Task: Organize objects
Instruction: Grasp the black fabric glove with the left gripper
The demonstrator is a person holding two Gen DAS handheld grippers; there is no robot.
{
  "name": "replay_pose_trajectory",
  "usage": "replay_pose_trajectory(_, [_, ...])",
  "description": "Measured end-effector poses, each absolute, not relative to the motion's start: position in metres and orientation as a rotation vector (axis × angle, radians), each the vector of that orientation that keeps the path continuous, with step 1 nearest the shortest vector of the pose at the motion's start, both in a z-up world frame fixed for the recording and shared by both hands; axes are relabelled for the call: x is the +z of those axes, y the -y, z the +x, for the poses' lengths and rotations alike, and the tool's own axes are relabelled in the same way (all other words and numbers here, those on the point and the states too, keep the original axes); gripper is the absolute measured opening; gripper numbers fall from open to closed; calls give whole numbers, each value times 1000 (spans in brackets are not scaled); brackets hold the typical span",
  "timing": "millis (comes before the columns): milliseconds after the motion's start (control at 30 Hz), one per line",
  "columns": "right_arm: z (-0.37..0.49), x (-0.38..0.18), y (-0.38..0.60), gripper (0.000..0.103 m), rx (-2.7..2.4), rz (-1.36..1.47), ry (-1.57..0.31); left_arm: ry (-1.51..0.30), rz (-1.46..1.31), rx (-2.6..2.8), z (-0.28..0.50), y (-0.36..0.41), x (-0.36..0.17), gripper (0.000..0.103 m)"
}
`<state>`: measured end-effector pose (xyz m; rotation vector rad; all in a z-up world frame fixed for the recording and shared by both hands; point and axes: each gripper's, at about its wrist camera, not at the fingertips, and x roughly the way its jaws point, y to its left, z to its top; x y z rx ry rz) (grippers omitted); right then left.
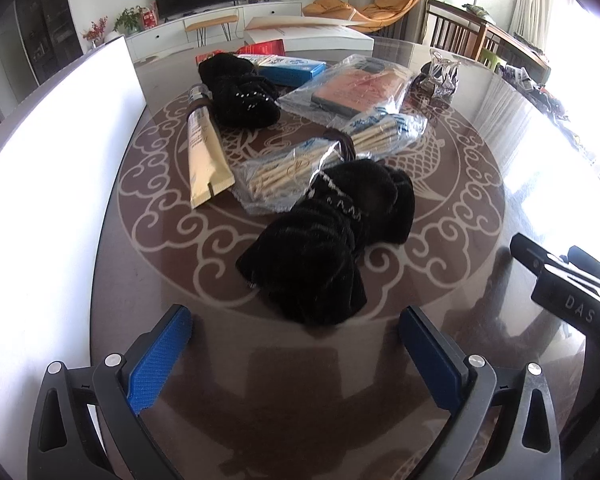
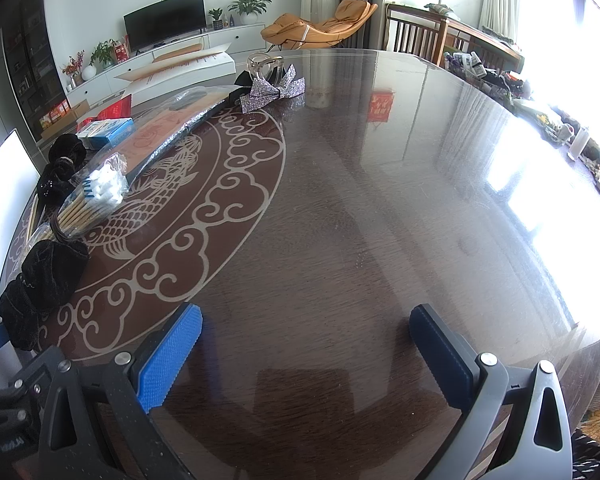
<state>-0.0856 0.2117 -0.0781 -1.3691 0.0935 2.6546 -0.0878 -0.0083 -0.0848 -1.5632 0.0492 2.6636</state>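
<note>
A black velvet scrunchie [image 1: 328, 248] lies on the dark round table [image 1: 260, 380], just ahead of my open left gripper [image 1: 296, 320]. Behind it lie a bag of cotton swabs [image 1: 324, 160], a cream chopstick sleeve [image 1: 204, 156], a second black scrunchie [image 1: 240, 88], a bagged orange flat pack [image 1: 356, 88] and a blue box [image 1: 292, 68]. In the right wrist view my right gripper [image 2: 306, 320] stands open over bare table [image 2: 380, 220]; the near scrunchie [image 2: 40, 288] and the swab bag [image 2: 96, 192] sit far to its left.
A white box wall [image 1: 60, 180] stands along the table's left side. A silver glitter bow [image 2: 272, 90] and a clear glass piece [image 2: 262, 66] sit at the far edge. The right gripper's body [image 1: 564, 280] shows at the left view's right. Clutter [image 2: 560, 128] lines the window side.
</note>
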Motion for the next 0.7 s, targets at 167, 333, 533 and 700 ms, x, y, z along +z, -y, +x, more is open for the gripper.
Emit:
replay_pose_trajectory(167, [-85,-78,-212,103,2655,-1369,-93,16,-1709,2646,-78,25,-84,103])
replay_pose_trajectory(333, [-85,-78,-212,103,2655,-1369,-93,-46,-1531,2688,-92,12,-55,103])
replay_pose_trajectory(533, [-85,-78,-212,103,2655,-1369,-93,-231,-1418,2658,-126,-21,-66,89])
replay_pose_trajectory(700, [-85,-78,-212,103,2655,-1369,-93,-386,-1382,2682,-112,-33,-73,51])
